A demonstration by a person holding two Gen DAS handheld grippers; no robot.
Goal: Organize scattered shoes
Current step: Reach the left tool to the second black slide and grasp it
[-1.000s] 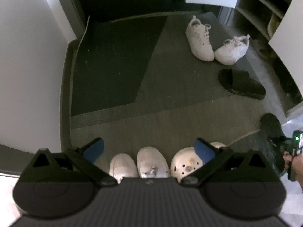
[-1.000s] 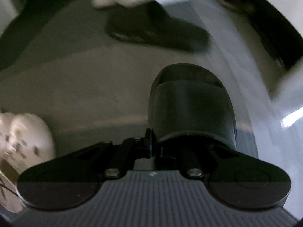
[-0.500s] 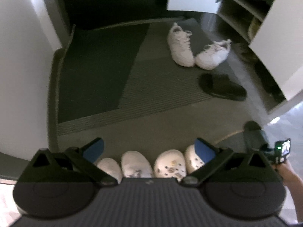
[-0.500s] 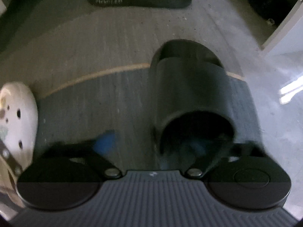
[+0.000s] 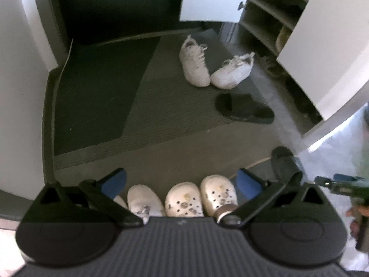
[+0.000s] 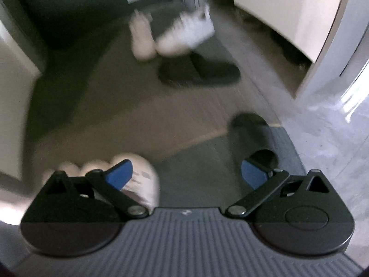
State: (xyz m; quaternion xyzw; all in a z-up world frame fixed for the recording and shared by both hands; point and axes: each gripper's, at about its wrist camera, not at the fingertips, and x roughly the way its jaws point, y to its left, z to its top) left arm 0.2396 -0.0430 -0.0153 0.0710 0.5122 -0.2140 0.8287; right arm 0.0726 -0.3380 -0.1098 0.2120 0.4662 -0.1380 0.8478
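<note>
The right gripper (image 6: 186,175) hangs with jaws wide and nothing between them; the left gripper (image 5: 182,182) is likewise spread and empty. Lined up at six o'clock in the left view sit four pale clogs (image 5: 183,199), one black slide (image 5: 284,164) at their four-o'clock end. Left, I judge — its mate, the second black slide (image 5: 244,112) at two o'clock, and two white sneakers (image 5: 194,63) at one o'clock.

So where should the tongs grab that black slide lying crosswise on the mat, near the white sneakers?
Grip the black slide by its strap band, the raised hump nearer its left end, with one finger inside the foot opening and one on top. Come from above at the open right side, where the flat sole offers nothing to pinch.
</note>
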